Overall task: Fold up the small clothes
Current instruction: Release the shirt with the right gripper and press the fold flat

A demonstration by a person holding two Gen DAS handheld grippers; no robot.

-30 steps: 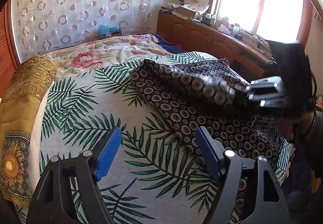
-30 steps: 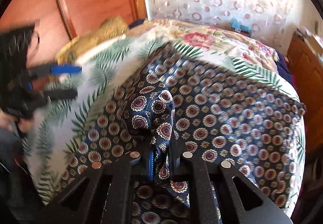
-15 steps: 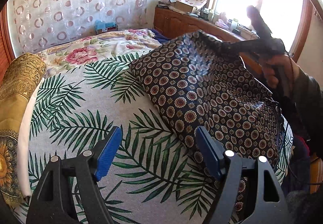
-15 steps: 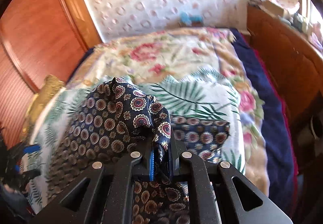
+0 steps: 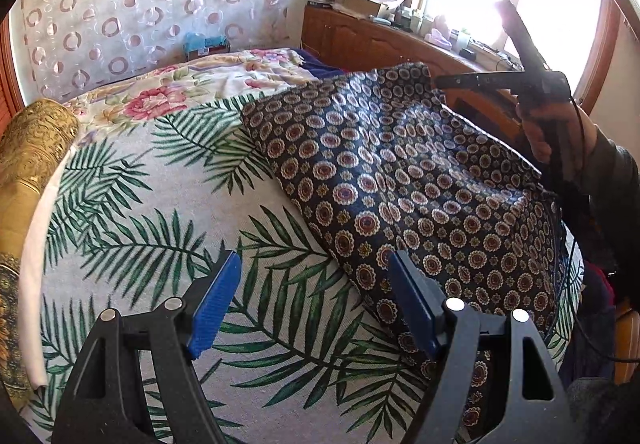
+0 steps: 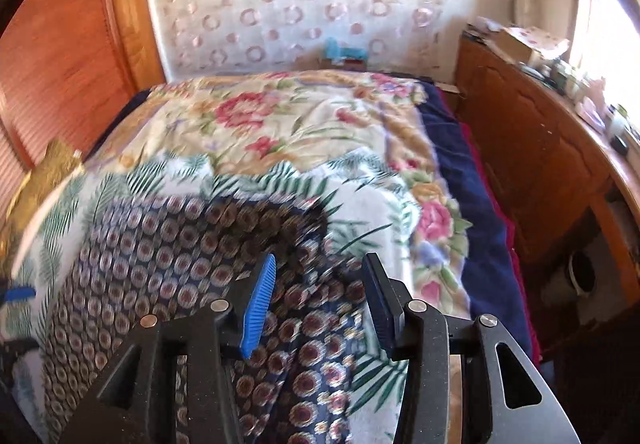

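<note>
A dark navy garment with a round medallion print lies on the palm-leaf bedspread. In the right wrist view the garment is blurred and falling below my right gripper, which is open with nothing between its blue pads. In the left wrist view the right gripper is raised at the garment's far upper corner. My left gripper is open and empty, low over the bedspread beside the garment's near left edge.
A gold patterned bolster lies along the bed's left side. A floral quilt covers the far half of the bed. A wooden cabinet with clutter on top runs along the right under the window. A wooden headboard panel stands at the left.
My right gripper lifted the garment's corner up and over toward the far side, then opened and let it go. The cloth now drops, blurred. My left gripper stayed open, almost still.
</note>
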